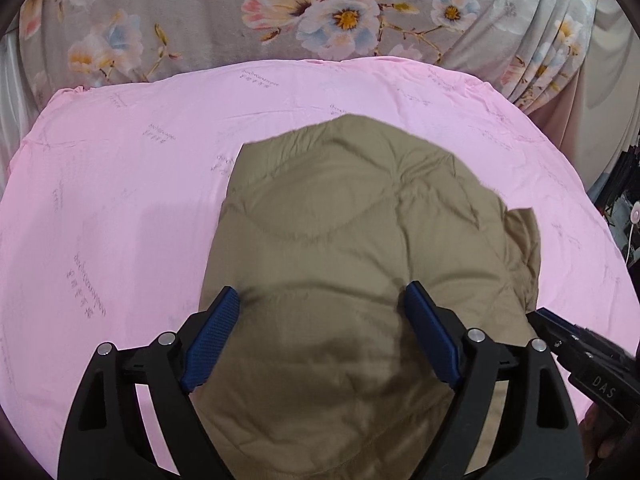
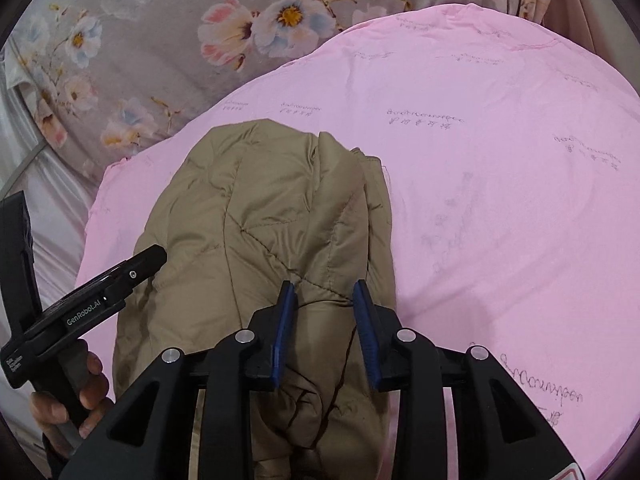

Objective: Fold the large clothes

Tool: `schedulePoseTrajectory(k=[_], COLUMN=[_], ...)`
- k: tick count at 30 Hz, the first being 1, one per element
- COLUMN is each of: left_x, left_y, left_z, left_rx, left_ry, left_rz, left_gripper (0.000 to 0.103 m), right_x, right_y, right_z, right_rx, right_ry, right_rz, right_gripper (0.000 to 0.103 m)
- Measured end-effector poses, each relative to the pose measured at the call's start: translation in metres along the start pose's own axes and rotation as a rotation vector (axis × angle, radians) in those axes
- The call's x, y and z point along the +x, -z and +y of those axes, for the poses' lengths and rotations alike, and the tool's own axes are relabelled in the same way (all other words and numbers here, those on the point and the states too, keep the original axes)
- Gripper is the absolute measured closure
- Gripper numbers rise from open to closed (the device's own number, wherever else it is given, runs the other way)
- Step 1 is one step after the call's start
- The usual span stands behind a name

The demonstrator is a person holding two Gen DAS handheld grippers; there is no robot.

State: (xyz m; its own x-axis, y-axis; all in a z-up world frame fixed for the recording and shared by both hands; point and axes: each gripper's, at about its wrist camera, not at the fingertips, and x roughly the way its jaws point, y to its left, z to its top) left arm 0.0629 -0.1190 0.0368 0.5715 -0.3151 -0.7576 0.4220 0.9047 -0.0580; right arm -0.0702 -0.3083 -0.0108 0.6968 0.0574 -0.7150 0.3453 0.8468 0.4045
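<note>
A tan quilted jacket (image 1: 360, 240) lies folded into a compact bundle on a pink sheet (image 1: 120, 200). It also shows in the right wrist view (image 2: 260, 220). My left gripper (image 1: 322, 300) hovers over the jacket's near part with its blue-padded jaws wide open and nothing between them. My right gripper (image 2: 325, 292) sits at the jacket's near right edge, jaws partly closed with a fold of the tan fabric bunched between the pads. The left gripper's body (image 2: 100, 300) shows at the left of the right wrist view, held by a hand.
The pink sheet (image 2: 500, 200) covers a bed. Beyond it lies a grey floral bedcover (image 1: 280, 12), also in the right wrist view (image 2: 160, 40). Curtain folds (image 1: 560, 60) hang at the far right. The right gripper's body (image 1: 580, 360) shows at the lower right.
</note>
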Motion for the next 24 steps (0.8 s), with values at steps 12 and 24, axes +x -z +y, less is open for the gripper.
schedulePoseTrajectory(k=[12,24], left_x=[0.016,0.021], left_y=[0.019,0.025], left_z=[-0.012,-0.017], left_rx=[0.076,0.094], left_ry=[-0.094,-0.132], left_rz=[-0.078,-0.124], left_gripper=[0.015,0.015], right_x=[0.022,0.025], right_y=[0.008,0.016], right_z=[-0.01,-0.01], right_rx=[0.018,0.027], right_ry=[-0.011,0.009], right_rz=[-0.006,-0.032], right_gripper=[0.08,0.079])
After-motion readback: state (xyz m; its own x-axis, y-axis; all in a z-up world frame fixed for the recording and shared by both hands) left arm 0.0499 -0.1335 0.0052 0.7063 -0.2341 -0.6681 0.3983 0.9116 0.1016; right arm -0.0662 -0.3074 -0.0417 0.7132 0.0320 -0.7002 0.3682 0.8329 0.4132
